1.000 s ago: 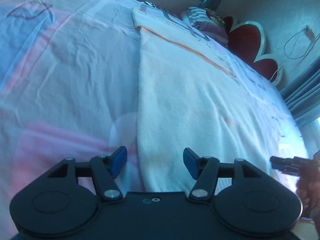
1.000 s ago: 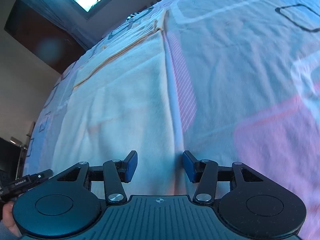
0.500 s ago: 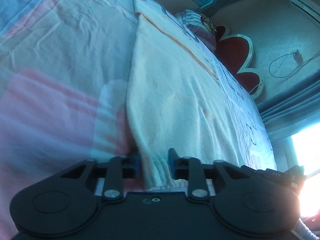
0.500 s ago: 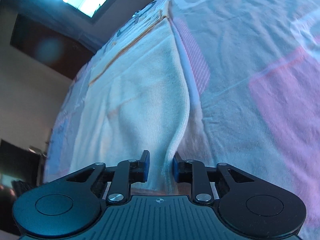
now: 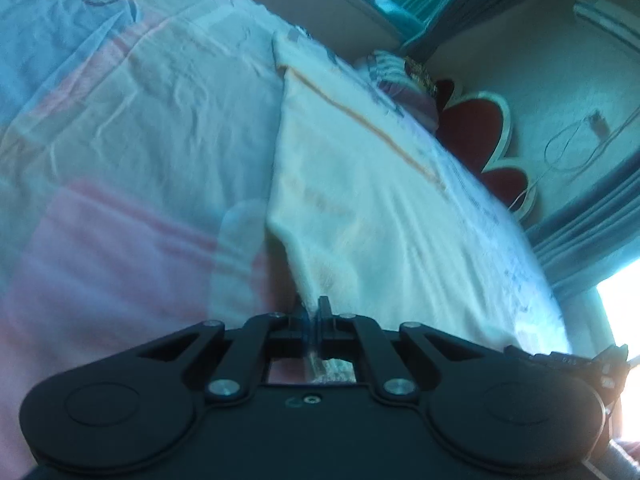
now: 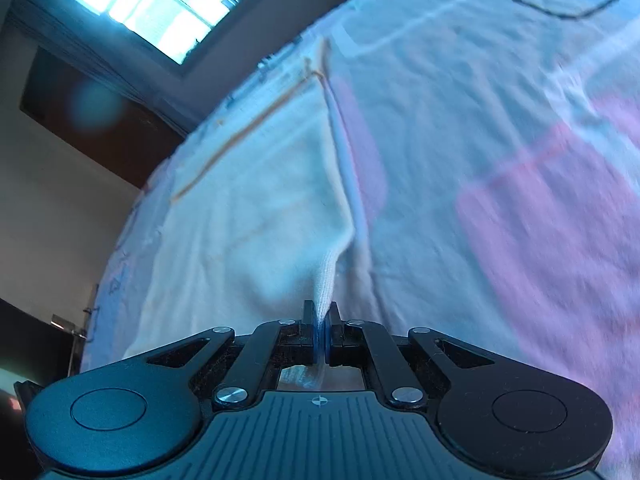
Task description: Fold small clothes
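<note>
Cream cloth (image 5: 360, 216) is now getting pinched tight by our left hand-held gripper (image 5: 314, 312) and right hand-held gripper (image 6: 322, 316). A second ago both were wide open. We are lifting its near corners off the bed (image 5: 120, 160), so folding is starting.

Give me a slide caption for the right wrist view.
Right gripper shut on the cream cloth's near corner, lifting it off the patterned bedsheet.

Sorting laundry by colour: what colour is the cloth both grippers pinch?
Cream cloth with a thin orange stripe; right wrist view.
</note>
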